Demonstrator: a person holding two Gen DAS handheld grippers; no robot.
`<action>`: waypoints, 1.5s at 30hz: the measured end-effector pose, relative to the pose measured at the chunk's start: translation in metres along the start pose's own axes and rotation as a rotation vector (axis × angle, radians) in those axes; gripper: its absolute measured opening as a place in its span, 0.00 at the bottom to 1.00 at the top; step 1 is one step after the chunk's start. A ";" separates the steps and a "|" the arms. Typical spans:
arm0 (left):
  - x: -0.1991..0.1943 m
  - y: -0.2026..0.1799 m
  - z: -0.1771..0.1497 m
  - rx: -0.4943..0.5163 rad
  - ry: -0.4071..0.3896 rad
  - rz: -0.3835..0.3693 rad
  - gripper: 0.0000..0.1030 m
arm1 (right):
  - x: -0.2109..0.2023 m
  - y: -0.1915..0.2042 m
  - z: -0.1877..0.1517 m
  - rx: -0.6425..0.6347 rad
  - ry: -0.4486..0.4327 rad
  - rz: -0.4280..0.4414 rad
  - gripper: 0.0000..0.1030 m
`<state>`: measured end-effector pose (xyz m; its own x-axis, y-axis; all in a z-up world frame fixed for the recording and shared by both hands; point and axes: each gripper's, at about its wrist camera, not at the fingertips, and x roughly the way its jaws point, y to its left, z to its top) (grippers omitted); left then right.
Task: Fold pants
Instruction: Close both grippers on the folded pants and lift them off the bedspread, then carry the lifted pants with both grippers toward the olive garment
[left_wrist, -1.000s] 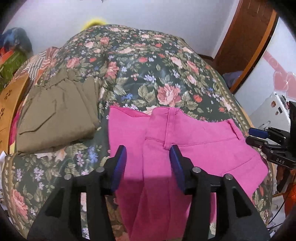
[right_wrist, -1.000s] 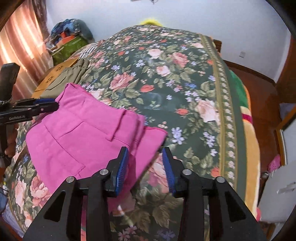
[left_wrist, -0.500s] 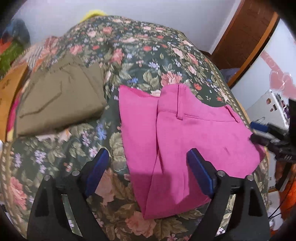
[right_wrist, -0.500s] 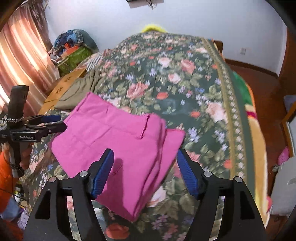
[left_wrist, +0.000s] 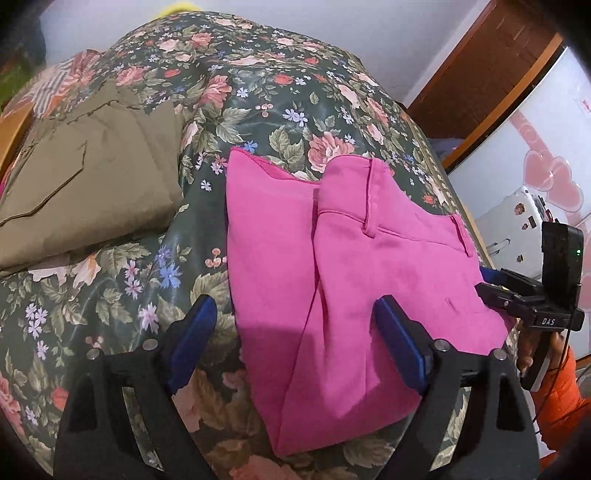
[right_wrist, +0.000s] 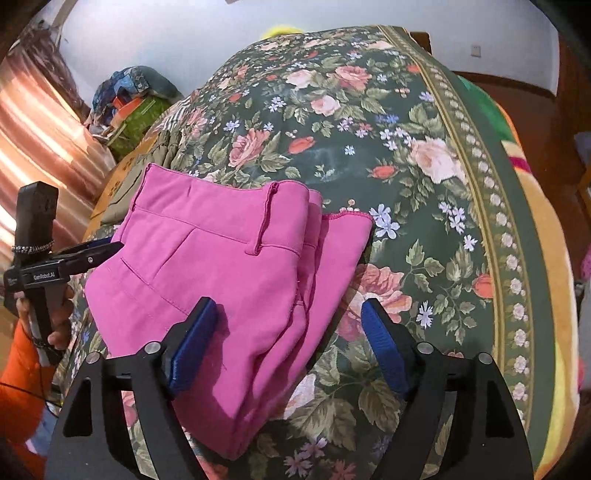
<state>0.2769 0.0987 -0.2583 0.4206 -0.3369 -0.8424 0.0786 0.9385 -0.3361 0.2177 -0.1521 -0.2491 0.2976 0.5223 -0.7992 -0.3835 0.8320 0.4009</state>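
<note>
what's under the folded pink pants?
Folded pink fabric pants lie directly on the dark green floral bedspread. Whatever lies beneath their middle is covered. Folded olive-brown garment sits beside them, apart.

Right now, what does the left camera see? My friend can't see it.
Folded pink pants lie on a flowery bedspread, with the left gripper above them, jaws wide open. Folded brown pants lie to their left.

"DAS" on the right tongs (left_wrist: 491, 282); "GenRobot.AI" on the left tongs (right_wrist: 105, 249).

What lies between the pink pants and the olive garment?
Only bare floral bedspread separates pink pants from olive garment, shown in the left wrist view.
</note>
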 end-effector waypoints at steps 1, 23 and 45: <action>0.001 0.000 0.001 -0.001 0.000 0.000 0.86 | 0.001 -0.002 0.000 0.007 0.001 0.008 0.75; -0.009 -0.028 0.009 0.078 -0.040 0.004 0.17 | -0.005 0.002 0.013 -0.027 -0.084 0.056 0.19; -0.147 -0.012 0.000 0.068 -0.294 0.073 0.14 | -0.064 0.109 0.051 -0.260 -0.250 0.068 0.14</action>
<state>0.2146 0.1371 -0.1304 0.6701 -0.2414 -0.7019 0.0943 0.9657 -0.2421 0.2014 -0.0858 -0.1312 0.4560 0.6311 -0.6275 -0.6099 0.7351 0.2961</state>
